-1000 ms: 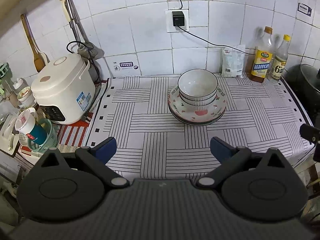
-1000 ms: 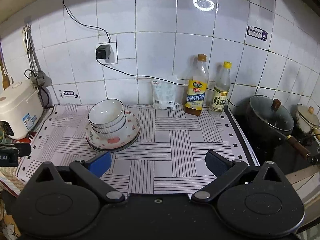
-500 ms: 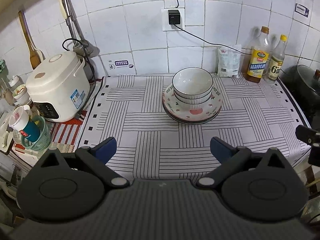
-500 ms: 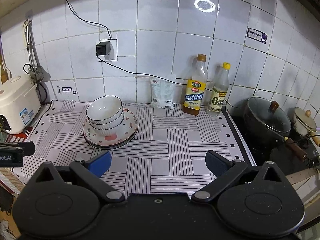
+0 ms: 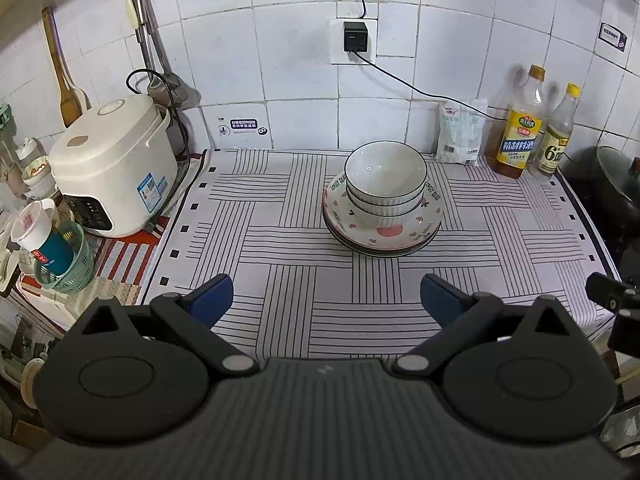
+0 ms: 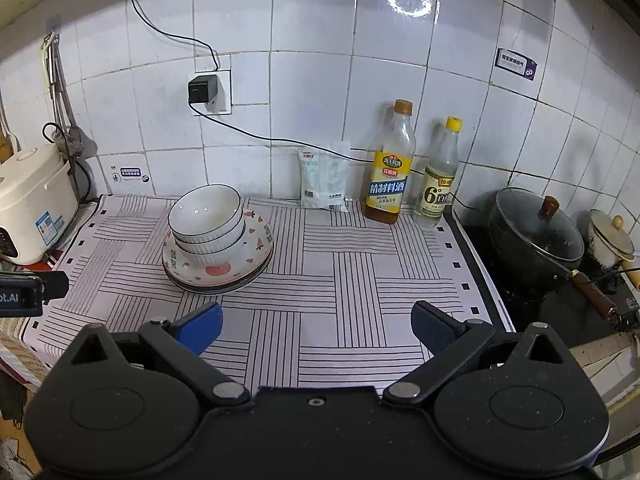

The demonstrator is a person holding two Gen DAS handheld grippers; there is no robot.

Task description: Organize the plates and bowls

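Stacked white ribbed bowls (image 5: 385, 178) sit on a stack of plates (image 5: 416, 234), the top one pink-patterned, in the middle of a striped mat (image 5: 304, 280). The same bowls (image 6: 206, 220) and plates (image 6: 248, 260) show at the left in the right wrist view. My left gripper (image 5: 326, 298) is open and empty, well short of the stack, over the mat's near part. My right gripper (image 6: 316, 326) is open and empty, to the right of and nearer than the stack.
A white rice cooker (image 5: 112, 168) stands at the left, with a green basket of cups (image 5: 60, 264) in front of it. Two bottles (image 6: 390, 176) and a white bag (image 6: 324, 180) stand by the tiled wall. A lidded black pot (image 6: 536, 236) sits on the stove at the right.
Both grippers have drifted slightly back and up, so the stack looks a little farther and the view shifts. Both stay open. Bowls and plates have not moved.
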